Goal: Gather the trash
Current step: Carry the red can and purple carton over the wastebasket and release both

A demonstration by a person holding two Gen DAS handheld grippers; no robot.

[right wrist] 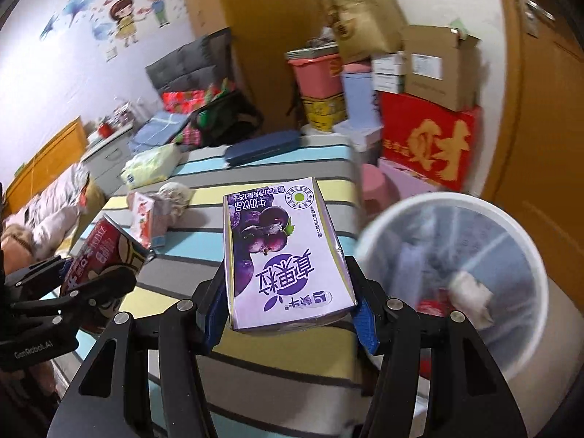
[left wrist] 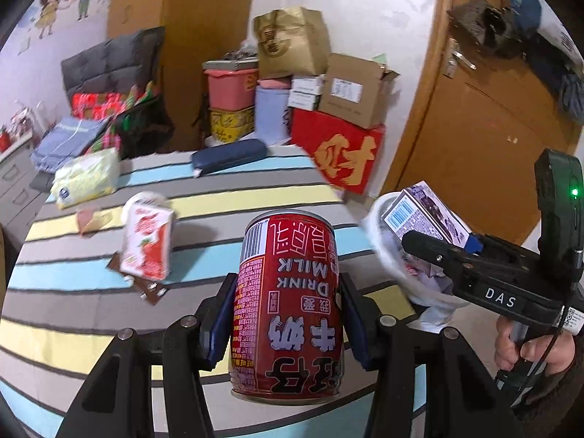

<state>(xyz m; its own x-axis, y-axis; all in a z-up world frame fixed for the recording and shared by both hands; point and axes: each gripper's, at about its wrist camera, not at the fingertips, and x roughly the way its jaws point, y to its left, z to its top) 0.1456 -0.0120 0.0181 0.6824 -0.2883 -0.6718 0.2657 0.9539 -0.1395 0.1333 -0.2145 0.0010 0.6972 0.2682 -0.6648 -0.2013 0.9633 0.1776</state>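
1. Left tongs [left wrist: 288, 323] pinch a red milk can [left wrist: 288, 303], both blue pads pressed on its sides. The can stands roughly upright between the fingers, printed label upside down to the camera, long axis running away from the wrist.
2. Right tongs [right wrist: 288, 306] pinch a purple drink carton [right wrist: 284, 255], pads on its two narrow sides. The carton's long axis points forward along the fingers, its front face turned up.
3. Key relation: the white bin [right wrist: 525, 241] sits just right of the carton in the right wrist view, its open mouth below and beside the carton's far end. In the left wrist view the bin [left wrist: 379, 219] lies right of the can, partly hidden behind the right tongs [left wrist: 434, 244].
4. So the right hand is the nearer one to the bin; the left has to cross rightward, past or behind the right tongs, to reach the rim.
5. Likely order: carton drops first, then the can. Risk is the two tongs crowding each other over the bin mouth.
6. Bin already holds crumpled paper and some red packaging.
7. Left of the bin, on the striped bed cover [left wrist: 204, 197], a strawberry carton [left wrist: 148, 242] is still lying, with brown wrappers [left wrist: 146, 286] just below it, not yet collected.
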